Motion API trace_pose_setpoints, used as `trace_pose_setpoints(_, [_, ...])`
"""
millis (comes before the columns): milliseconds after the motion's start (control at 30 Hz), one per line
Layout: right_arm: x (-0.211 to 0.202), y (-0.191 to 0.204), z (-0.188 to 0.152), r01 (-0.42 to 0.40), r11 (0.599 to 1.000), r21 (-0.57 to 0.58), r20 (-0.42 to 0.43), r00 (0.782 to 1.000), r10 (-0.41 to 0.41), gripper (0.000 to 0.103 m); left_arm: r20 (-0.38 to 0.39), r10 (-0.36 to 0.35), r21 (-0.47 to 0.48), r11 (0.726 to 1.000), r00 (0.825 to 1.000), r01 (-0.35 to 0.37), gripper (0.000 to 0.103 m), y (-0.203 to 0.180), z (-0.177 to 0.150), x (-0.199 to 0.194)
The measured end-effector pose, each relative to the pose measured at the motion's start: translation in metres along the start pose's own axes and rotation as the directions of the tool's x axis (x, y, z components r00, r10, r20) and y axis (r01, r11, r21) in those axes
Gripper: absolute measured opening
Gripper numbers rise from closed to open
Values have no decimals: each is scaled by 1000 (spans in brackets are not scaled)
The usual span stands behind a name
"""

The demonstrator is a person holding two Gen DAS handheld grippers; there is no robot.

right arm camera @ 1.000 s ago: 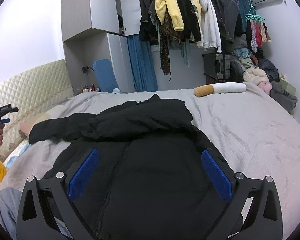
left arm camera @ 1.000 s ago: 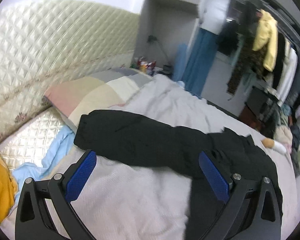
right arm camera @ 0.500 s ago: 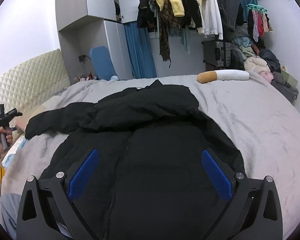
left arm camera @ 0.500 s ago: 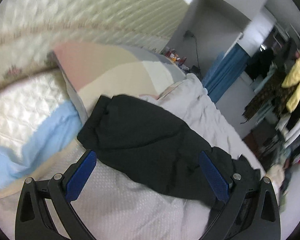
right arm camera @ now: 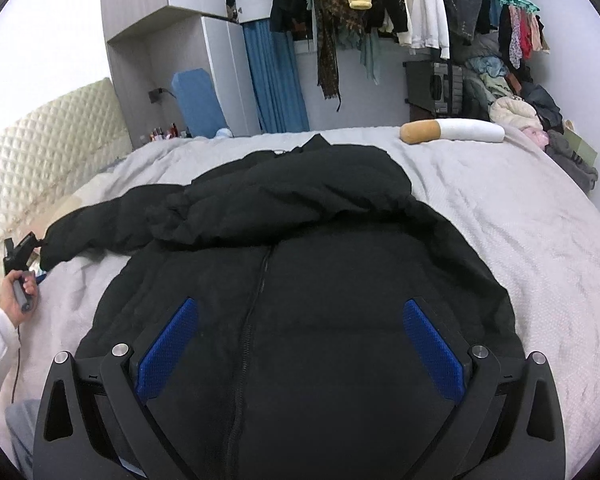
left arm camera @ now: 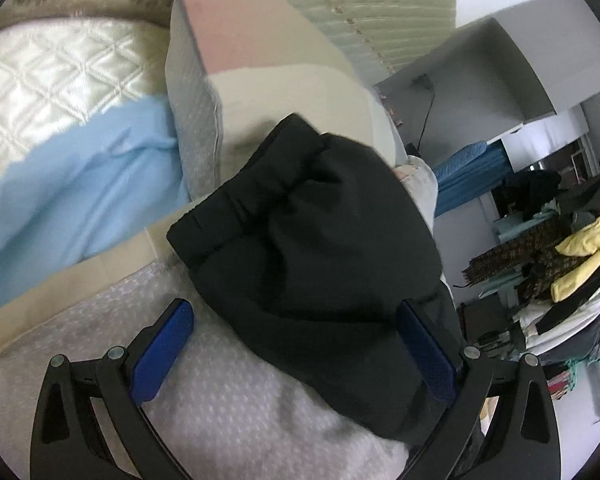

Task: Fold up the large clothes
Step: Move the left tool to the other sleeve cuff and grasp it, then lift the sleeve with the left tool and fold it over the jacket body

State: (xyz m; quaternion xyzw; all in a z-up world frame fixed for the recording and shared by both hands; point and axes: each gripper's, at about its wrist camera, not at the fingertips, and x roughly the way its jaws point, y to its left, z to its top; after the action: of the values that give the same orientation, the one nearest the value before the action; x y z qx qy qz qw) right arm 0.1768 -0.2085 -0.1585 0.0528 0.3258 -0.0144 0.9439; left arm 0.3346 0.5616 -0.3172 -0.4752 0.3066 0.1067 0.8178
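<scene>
A black padded jacket [right arm camera: 300, 264] lies front up on the grey bedspread [right arm camera: 520, 220], zip down the middle, hood bunched at the far end. One sleeve [right arm camera: 100, 224] stretches left toward the headboard. In the left wrist view the sleeve's cuff end [left arm camera: 300, 232] fills the middle. My left gripper [left arm camera: 296, 324] is open, its blue pads either side of the sleeve just behind the cuff. It also shows in the right wrist view [right arm camera: 18, 256], held in a hand by the cuff. My right gripper [right arm camera: 300, 328] is open and empty over the jacket's lower front.
A pastel pillow [left arm camera: 260, 60], a light blue cloth [left arm camera: 80, 184] and a quilted headboard [right arm camera: 48, 152] lie at the bed's head. A cigarette-shaped bolster [right arm camera: 452, 132] lies at the far right. A clothes rack [right arm camera: 380, 8] and piles of clothes stand beyond the bed.
My left gripper has moved in close along the sleeve to its cuff and tilted down. My right gripper has moved forward and lower over the jacket front. Both stay open.
</scene>
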Motion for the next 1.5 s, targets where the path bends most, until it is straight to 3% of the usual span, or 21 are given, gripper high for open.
trace_pose_setpoints(200, [13,8,0,21,1000,1,-29,999,-21,103,72,-30,-87,996,997,36,100,5,0,24])
trace_pose_setpoints(300, [16,7,1,36,999,8,-30,999,-35,103,108,-44,-110,992,993,56,92,2,1,30])
trace_pose_setpoints(400, [18,5,2,57,998,23,-32,998,-56,103,128,-61,-116,990,990,76,74,-6,4,32])
trace_pose_setpoints(467, [18,4,4,59,998,31,-33,998,-58,103,102,-91,-100,990,991,102,44,-13,6,32])
trace_pose_setpoints(567, [19,6,4,63,998,25,-32,998,-62,103,57,-163,-79,983,985,167,28,-27,13,27])
trace_pose_setpoints(733, [15,4,5,58,998,26,-20,998,-58,103,63,-65,58,996,996,61,11,-66,26,-4])
trace_pose_setpoints(900, [2,3,6,44,999,9,19,999,-44,103,126,14,82,996,992,-24,7,-100,33,-47])
trace_pose_setpoints(1033, [-7,3,5,36,999,-22,45,998,-35,103,161,44,162,984,986,-70,7,-141,24,-74])
trace_pose_setpoints(1500, [-37,-12,-1,-8,999,-47,112,994,14,103,232,-28,402,913,972,-70,7,-282,-19,-166])
